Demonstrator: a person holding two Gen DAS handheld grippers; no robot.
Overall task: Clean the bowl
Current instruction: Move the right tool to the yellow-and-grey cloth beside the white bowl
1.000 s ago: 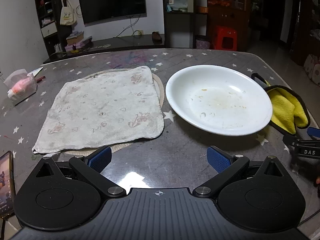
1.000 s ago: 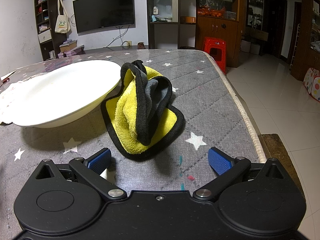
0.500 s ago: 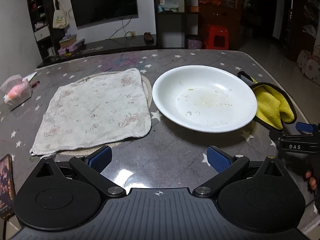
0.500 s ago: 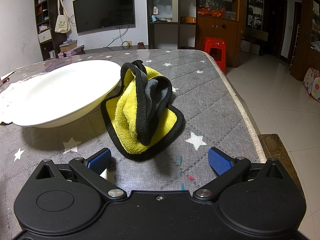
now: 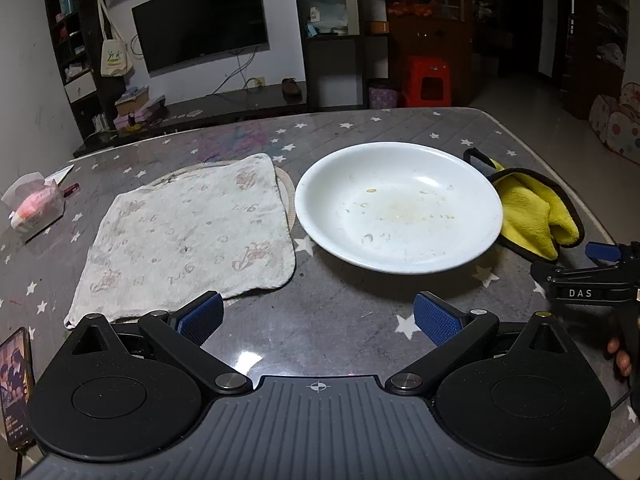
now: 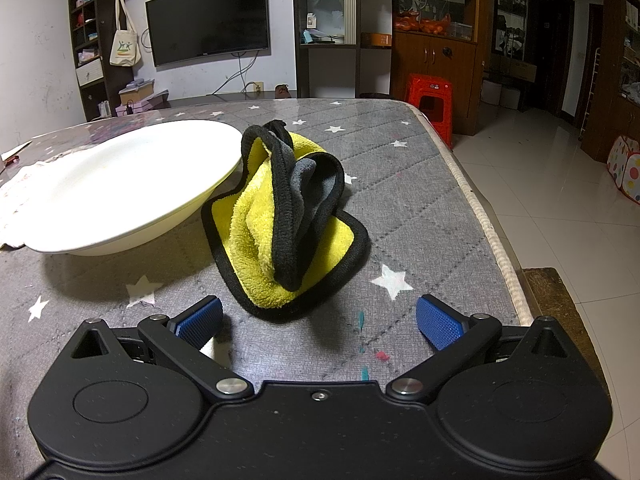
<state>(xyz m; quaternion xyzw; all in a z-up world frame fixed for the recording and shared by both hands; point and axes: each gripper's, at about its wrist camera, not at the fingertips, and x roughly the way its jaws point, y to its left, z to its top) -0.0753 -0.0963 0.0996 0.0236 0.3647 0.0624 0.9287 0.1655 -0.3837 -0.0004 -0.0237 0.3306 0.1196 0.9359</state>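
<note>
The table (image 5: pixel 340 328), covered in grey quilted cloth with white stars under a glossy sheet, fills the lower part of both views. On its left lies a flat, pale patterned towel (image 5: pixel 188 236) spread over a mat whose rim shows at its far edge. Just right of the towel sits the white bowl (image 5: pixel 400 208), wide and shallow, upright on the table, its inside marked with yellowish smears and small crumbs. Against the bowl's right rim lies the yellow cloth (image 6: pixel 288 220), crumpled, with a black border and a grey reverse side folded upward. The left gripper (image 5: pixel 318 318) hovers low over the near table edge, levelled toward the gap between towel and bowl, its blue-padded jaws spread wide and holding nothing. The right gripper (image 6: pixel 320 318) sits low just before the yellow cloth, aimed straight at it, jaws likewise spread wide and empty, the cloth lying just ahead of the pads. At the table's left edge rest a tissue pack (image 5: pixel 34 208) and a phone (image 5: pixel 14 384).
</note>
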